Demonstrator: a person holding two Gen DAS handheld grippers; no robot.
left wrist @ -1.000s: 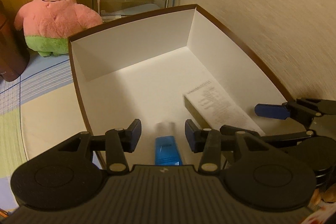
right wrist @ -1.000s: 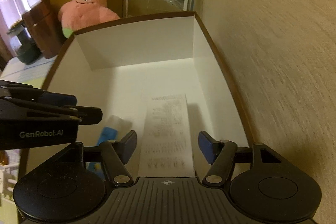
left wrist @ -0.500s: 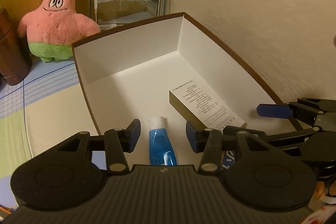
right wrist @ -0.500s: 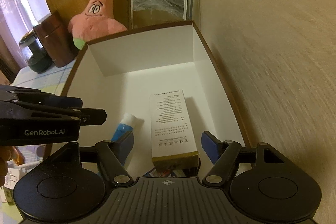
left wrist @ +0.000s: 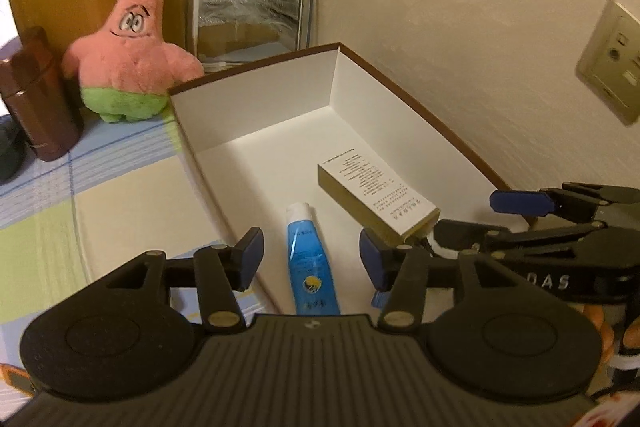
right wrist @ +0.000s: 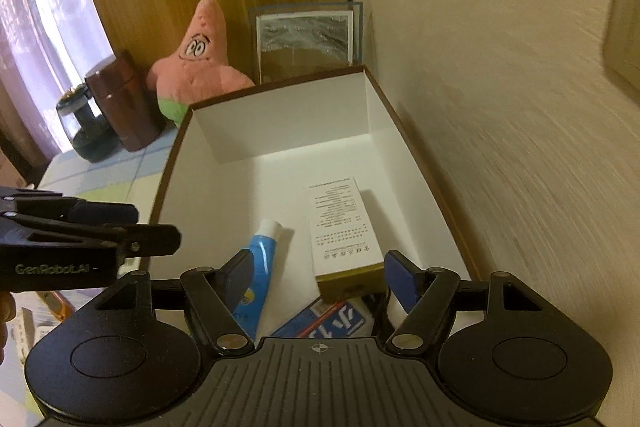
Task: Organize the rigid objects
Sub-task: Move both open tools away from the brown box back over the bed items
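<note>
So the blue tube and the printed carton are both lying flat side by side on the floor of the white box, near its front end; left tool hovers above the tube, jaws opening and gripping nothing. Right tool sits spread wide over the carton's near end, not touching it; pink plush star stands behind the box.
</note>
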